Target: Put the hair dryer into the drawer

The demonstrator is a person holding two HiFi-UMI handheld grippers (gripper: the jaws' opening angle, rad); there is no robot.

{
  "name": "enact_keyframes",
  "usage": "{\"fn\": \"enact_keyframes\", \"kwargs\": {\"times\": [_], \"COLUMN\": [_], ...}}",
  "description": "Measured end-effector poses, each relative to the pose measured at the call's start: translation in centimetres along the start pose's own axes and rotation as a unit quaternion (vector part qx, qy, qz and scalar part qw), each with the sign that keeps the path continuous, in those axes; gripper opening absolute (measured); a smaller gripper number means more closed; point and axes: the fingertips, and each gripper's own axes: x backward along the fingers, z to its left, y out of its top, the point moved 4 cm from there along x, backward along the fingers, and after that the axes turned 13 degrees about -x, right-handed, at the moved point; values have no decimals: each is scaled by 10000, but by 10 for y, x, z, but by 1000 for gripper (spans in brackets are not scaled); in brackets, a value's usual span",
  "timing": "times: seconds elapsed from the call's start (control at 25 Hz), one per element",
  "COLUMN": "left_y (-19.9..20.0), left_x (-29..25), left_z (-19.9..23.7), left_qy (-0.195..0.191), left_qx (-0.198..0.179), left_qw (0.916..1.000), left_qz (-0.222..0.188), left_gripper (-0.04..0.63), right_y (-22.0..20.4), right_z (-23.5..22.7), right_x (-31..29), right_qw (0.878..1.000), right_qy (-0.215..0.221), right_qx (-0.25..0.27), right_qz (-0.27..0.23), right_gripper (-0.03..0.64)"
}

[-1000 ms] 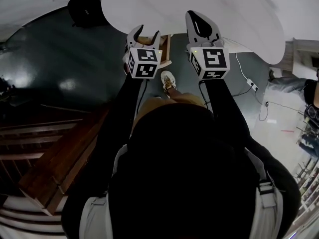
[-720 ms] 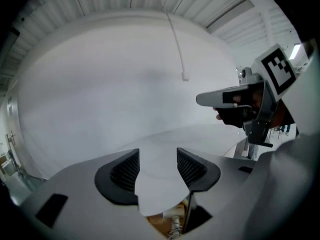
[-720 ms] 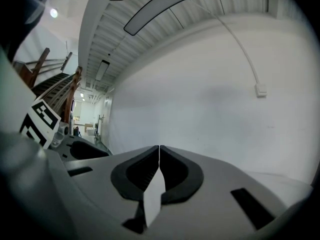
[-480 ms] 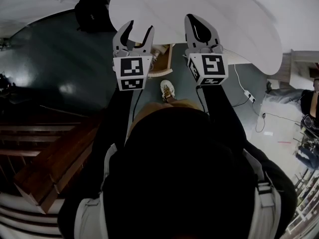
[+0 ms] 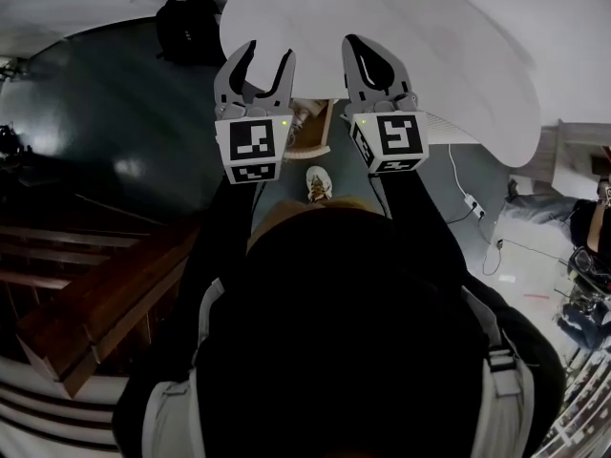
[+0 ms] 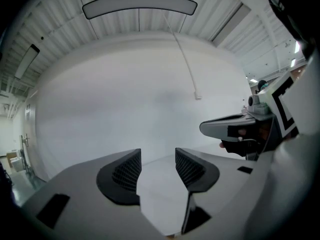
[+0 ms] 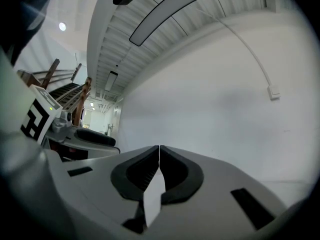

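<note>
No hair dryer and no drawer shows in any view. Both grippers are held up side by side in front of the person, pointing over the edge of a round white table (image 5: 430, 36). My left gripper (image 5: 264, 65) (image 6: 157, 161) has its jaws apart and closing, with nothing between them. My right gripper (image 5: 368, 51) (image 7: 159, 149) is shut, its pads meeting on nothing. Each gripper shows at the side of the other's view, facing a bare white wall (image 6: 150, 99).
A light wooden piece (image 5: 313, 127) stands under the table edge, above the person's shoe (image 5: 318, 184). A black backpack (image 5: 186, 27) lies on the dark floor at the back left. Dark wooden steps (image 5: 95, 294) run along the left. A cable with a power strip (image 5: 473, 203) lies to the right.
My left gripper has risen from below the table edge and now stands level with the right one. The right gripper has moved up a little and stays shut.
</note>
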Motion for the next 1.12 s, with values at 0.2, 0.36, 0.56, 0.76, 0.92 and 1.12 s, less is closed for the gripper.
{"fn": "enact_keyframes", "kwargs": {"times": [0.2, 0.36, 0.56, 0.76, 0.92, 1.12], "left_y": [13, 15, 12, 8, 8, 8], "left_x": [-1, -3, -3, -5, -6, -7], "left_z": [4, 7, 9, 9, 9, 13], "left_qy": [217, 392, 708, 717, 753, 790], "left_qx": [-51, -52, -42, 18, 14, -18], "left_qw": [9997, 9991, 9974, 9974, 9972, 9969], "left_qz": [-118, -135, -110, -40, -14, -26], "left_gripper": [223, 169, 39, 15, 15, 15], "right_y": [1, 7, 7, 4, 4, 3], "right_z": [-1, -8, -15, -8, -7, -5], "right_x": [-2, -6, -11, -13, -14, -14], "right_qw": [9997, 9993, 9990, 9984, 9981, 9977], "right_qy": [248, 355, 410, 554, 601, 662], "right_qx": [22, 49, 30, 70, 81, 118], "right_qz": [-9, -102, -144, -115, -95, -16], "right_gripper": [28, 28, 28, 28, 28, 26]}}
